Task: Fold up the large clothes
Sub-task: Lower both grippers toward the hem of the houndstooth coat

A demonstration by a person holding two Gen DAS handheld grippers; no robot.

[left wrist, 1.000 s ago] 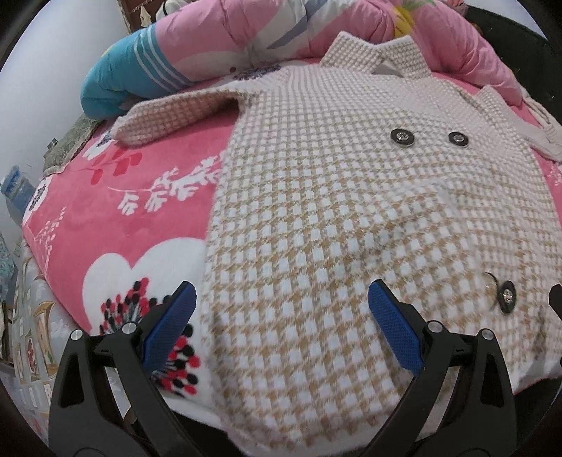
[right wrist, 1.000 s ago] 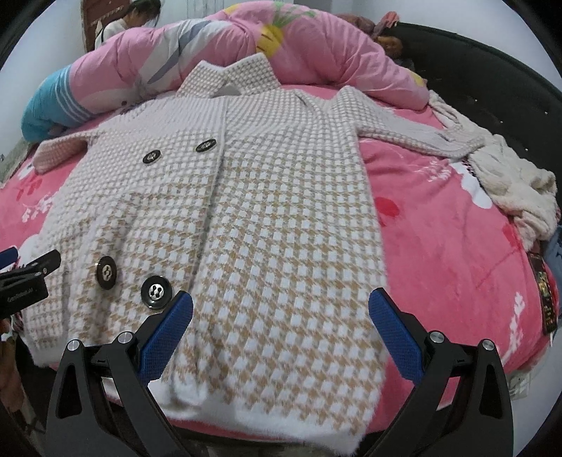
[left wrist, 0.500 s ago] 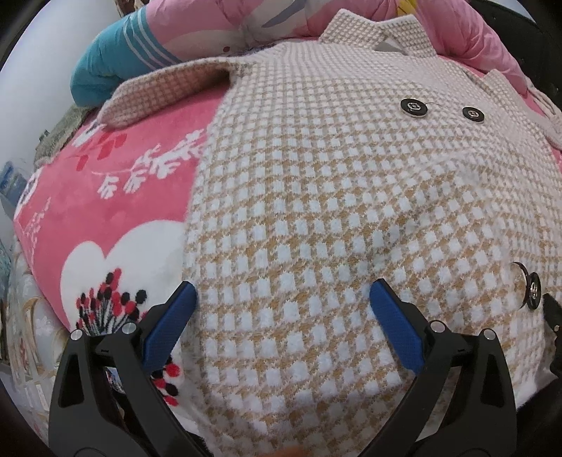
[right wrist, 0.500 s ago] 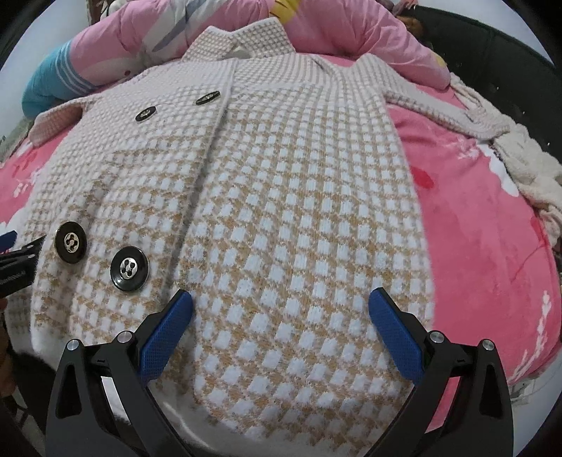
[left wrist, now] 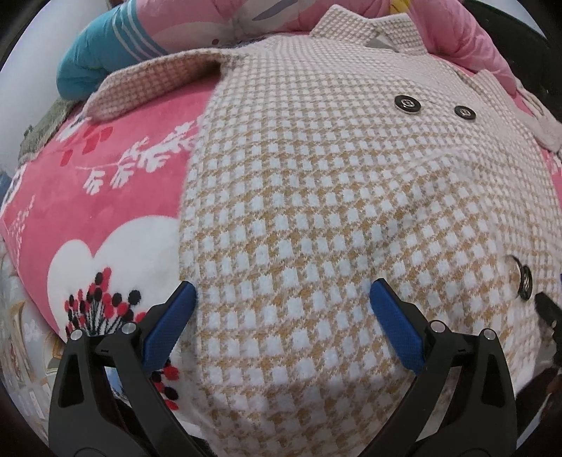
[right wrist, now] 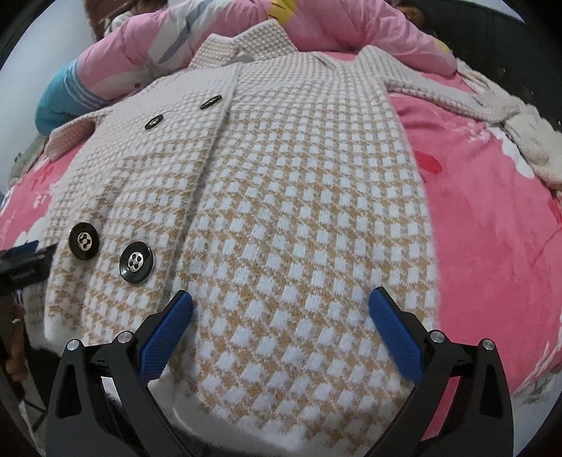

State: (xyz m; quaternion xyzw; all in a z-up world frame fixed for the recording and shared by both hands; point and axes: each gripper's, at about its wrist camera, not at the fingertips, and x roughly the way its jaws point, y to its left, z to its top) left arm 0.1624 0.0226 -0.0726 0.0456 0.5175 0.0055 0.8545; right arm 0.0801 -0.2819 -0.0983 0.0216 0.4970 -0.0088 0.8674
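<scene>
tan-white checked coat (right wrist: 298, 211) flat on pink bed (right wrist: 491, 246), buttoned; left claw (left wrist: 282, 298), right claw (right wrist: 281, 309) apart over hem; bare bed frame right.

Pink plush blanket (left wrist: 116, 197) with white floral sprigs and a white heart motif covered the bed. Pink quilt (right wrist: 337, 31) with a teal striped end (left wrist: 102, 56) lay rolled along the far edge; a cream fleecy cloth (right wrist: 527, 140) sat at right
</scene>
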